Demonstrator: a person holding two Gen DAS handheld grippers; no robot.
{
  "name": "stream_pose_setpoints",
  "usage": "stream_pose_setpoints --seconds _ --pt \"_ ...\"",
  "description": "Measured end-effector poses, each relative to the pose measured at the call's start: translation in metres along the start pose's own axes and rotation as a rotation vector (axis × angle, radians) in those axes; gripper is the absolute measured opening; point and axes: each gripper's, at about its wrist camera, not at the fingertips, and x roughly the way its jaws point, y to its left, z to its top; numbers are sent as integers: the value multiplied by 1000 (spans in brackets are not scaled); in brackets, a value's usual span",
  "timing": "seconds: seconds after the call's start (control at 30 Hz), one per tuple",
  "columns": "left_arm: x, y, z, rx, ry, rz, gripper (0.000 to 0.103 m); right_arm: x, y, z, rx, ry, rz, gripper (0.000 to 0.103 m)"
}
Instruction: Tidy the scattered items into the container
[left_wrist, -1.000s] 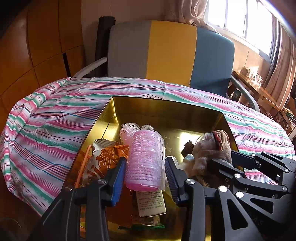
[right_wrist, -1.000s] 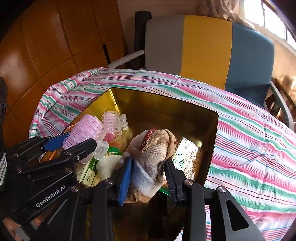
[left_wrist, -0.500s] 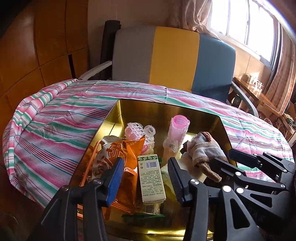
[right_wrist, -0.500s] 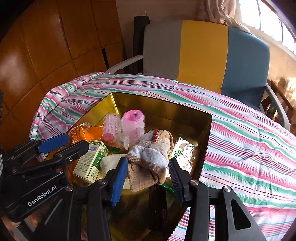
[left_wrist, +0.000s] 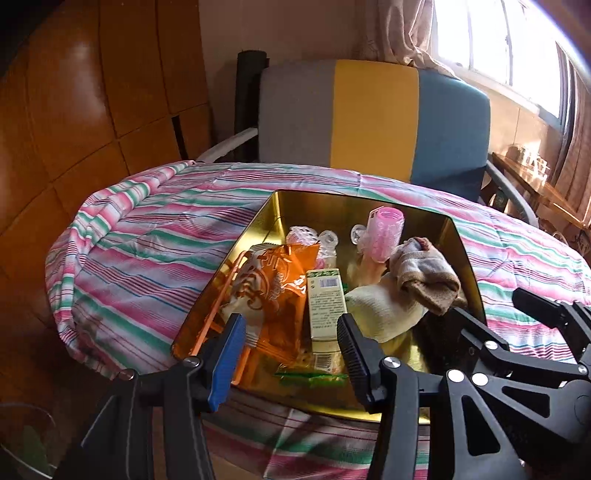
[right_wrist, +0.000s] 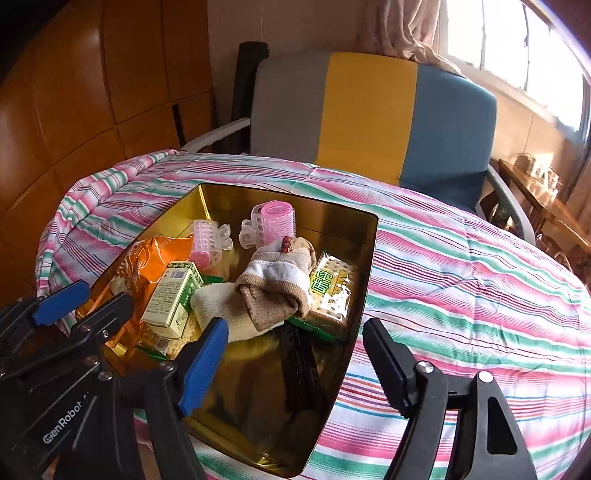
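While both tongs (left_wrist: 288, 354) (right_wrist: 295, 354) gape empty, the sock (right_wrist: 275, 282) lies beyond them.

You get bright sun from the window (left_wrist: 491, 48), which glows white. The gold tray (right_wrist: 236, 201) shines. Your picture edges bend and go dark.
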Motion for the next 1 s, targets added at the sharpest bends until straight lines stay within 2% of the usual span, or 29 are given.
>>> stream_pose_setpoints --seconds 0.07,0.33,0.63,0.77,0.87,1.0 --pt "-2 3 -3 -5 5 24 53 -4 1 -3 2 -3 -1 84" --pt "-19 20 -7 -87 -21 66 52 -17 14 -10 -2 -27 11 89" --pt "-11 30 -11 -146 56 31 50 -21 23 -11 -33 -39 1 90" --pt "-10 30 -13 -147 51 28 50 -22 24 -10 -43 -44 -6 90" --pt "-11 29 -14 -136 38 29 43 -22 26 -10 -54 -50 -10 91" --pt "-10 28 -14 -129 37 34 43 -25 29 -9 -64 -61 -17 91"
